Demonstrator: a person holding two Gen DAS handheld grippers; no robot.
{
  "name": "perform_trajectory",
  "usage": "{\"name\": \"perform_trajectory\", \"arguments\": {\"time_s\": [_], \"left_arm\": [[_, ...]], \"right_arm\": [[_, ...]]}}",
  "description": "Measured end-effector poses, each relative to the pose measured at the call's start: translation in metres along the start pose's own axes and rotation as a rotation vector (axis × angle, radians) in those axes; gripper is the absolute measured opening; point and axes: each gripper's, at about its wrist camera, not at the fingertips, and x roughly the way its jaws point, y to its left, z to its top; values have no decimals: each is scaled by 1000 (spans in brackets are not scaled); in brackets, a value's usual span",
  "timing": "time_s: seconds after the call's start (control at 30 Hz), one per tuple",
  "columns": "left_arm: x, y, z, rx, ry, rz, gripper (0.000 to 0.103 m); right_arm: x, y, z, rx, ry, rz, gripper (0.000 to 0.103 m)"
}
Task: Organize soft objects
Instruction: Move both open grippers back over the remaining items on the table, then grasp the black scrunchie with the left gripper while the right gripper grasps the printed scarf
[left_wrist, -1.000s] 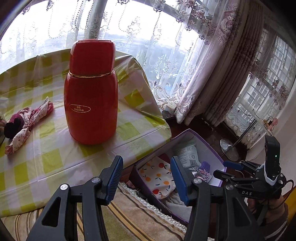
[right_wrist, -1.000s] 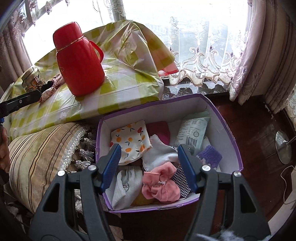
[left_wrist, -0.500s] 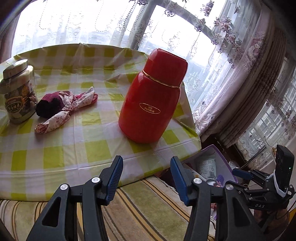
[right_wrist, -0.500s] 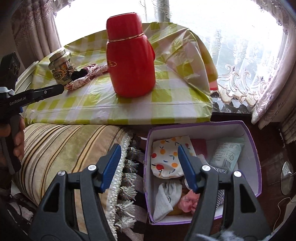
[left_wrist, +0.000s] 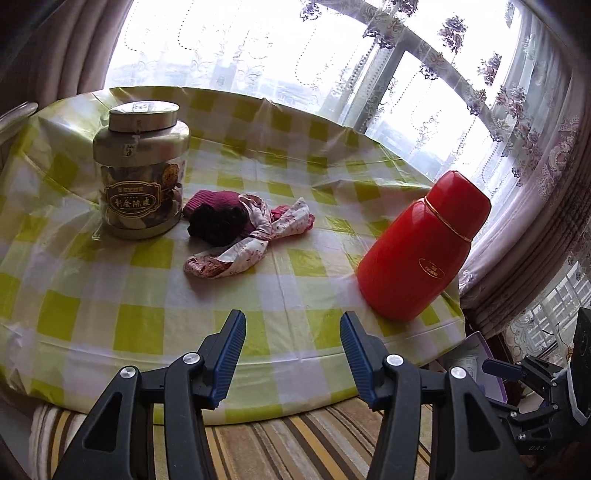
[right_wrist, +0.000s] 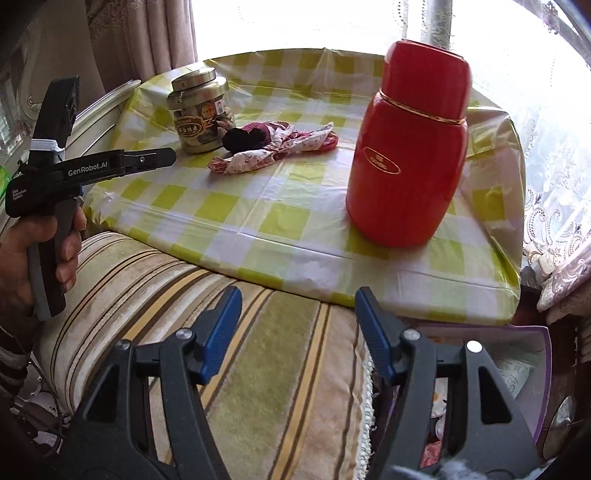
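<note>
Now the left gripper (left_wrist: 291, 354) hangs spread and empty over the desk's (left_wrist: 122, 291) near edge; the right gripper (right_wrist: 297, 332) is likewise spread and empty. The cloth bundle (left_wrist: 247, 232) lies just beside the jar (left_wrist: 142, 177), its floral strip running from near-left to far-right. Best to come in across that strip, low, pinching its knotted middle so the dark sock comes too.

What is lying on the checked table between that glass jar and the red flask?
A bundle of soft cloths: a dark knit piece tangled with a floral fabric, right beside the jar, apart from the flask. Both views show it.
</note>
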Motion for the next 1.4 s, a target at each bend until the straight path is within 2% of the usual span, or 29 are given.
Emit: {"name": "perform_trajectory", "arguments": {"time_s": [0.23,0.43,0.63,0.67,0.7,0.77,1.07,1.23,1.33,1.4], "left_arm": [[9,31,25,-3,-14,37,54],[30,39,51,26,-6,47,54],[74,43,76,54,30,86,54],[81,44,79,59,32,93,56],[89,45,82,65,33,101,64],[104,48,86,71,44,121,72],[173,64,92,52,127,172,72],[194,70,91,50,145,203,72],[203,73,90,58,153,199,67],[204,74,88,64,148,202,51]], "right_arm": [[27,28,35,-21,-10,37,67],[49,42,60,-24,-19,48,67],[76,43,79,-11,-15,63,67],[81,43,82,-11,-15,63,67],[86,43,86,-11,-13,62,67],[96,44,93,-9,-11,61,67],[144,36,124,12,-15,44,67],[167,22,134,63,-5,26,67],[174,18,141,87,-15,14,67],[181,16,146,102,-13,13,67]]}}
